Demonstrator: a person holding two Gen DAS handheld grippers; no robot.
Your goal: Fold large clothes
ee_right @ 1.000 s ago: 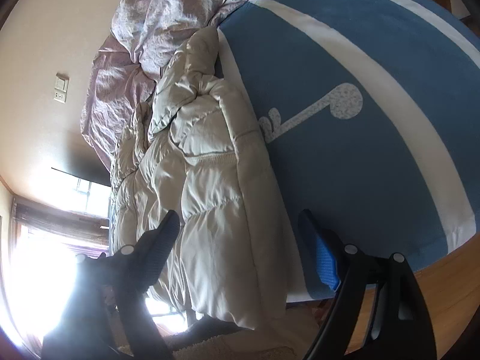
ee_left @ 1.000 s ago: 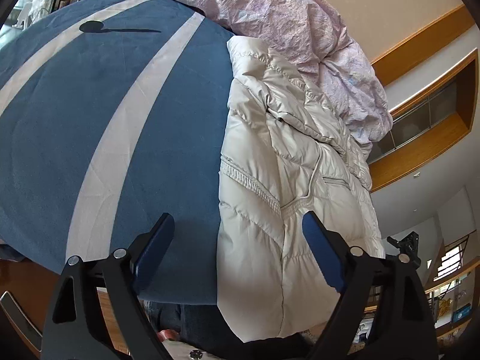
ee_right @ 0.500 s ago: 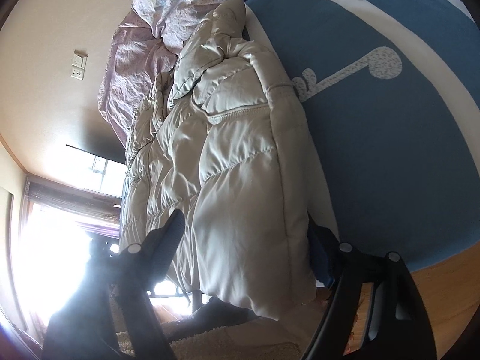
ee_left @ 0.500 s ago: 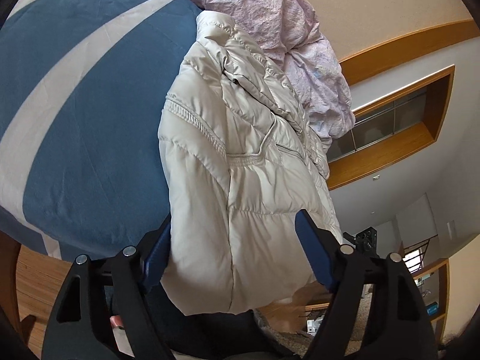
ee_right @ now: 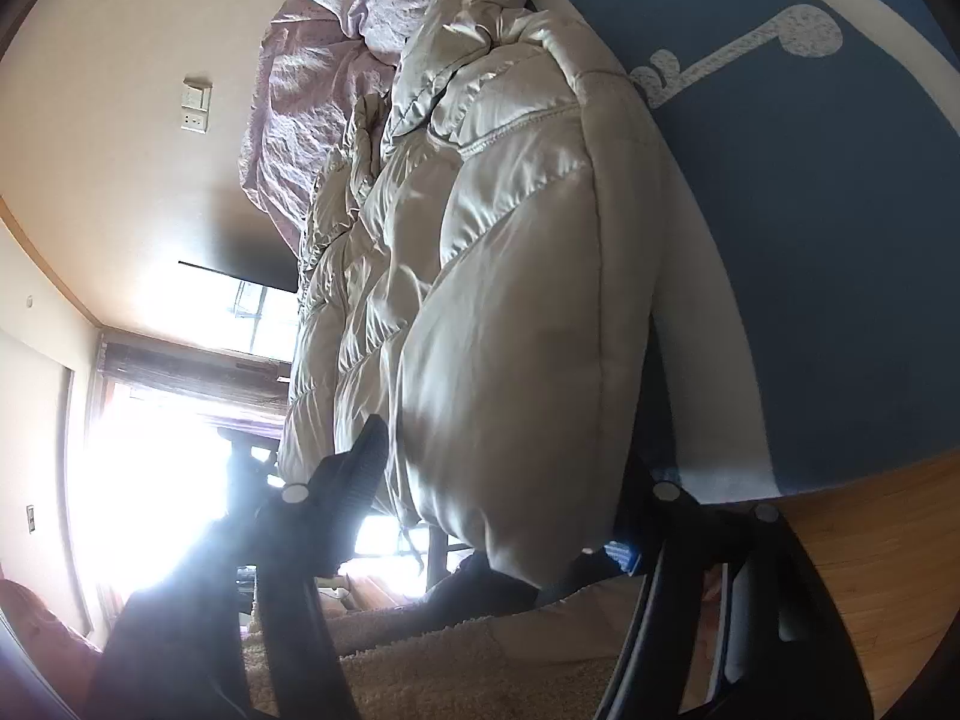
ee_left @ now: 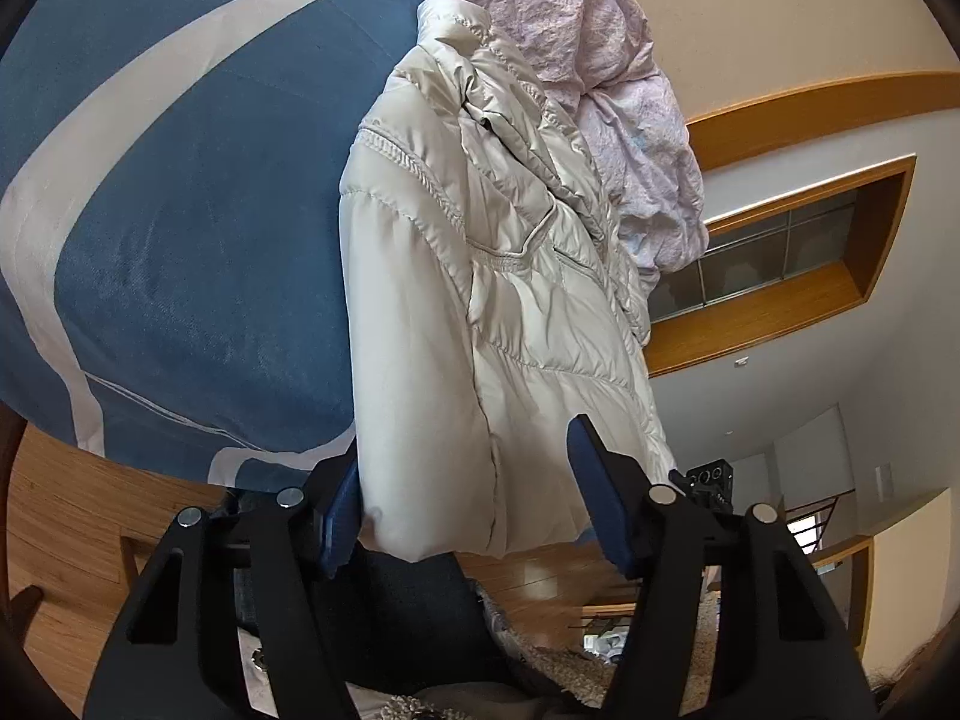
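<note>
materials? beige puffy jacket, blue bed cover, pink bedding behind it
Beige quilted puffer jacket: likely nylon or polyester shell, satin sheen, stitched padded channels. Blue cover with white stripes: looks like velvety or brushed fabric, matte nap. Crumpled pink bedding: probably thin cotton, finely wrinkled.

Puffer jacket [ee_left: 480,312] lies lengthwise on the bed cover [ee_left: 180,228], collar toward the far end, hem hanging just over the bed's near edge. Crumpled duvet [ee_left: 600,78] heaped at the far end of the bed, behind the jacket's collar and running along its wall side, touching it. Bed cover spreads out on the jacket's other side. Left gripper [ee_left: 462,516] at the near edge, jaws closing, one hem corner between them. Right gripper [ee_right: 498,510] at the same edge, jaws closing, the other hem corner between them. Wood floor [ee_right: 870,552] below the near edge.
</note>
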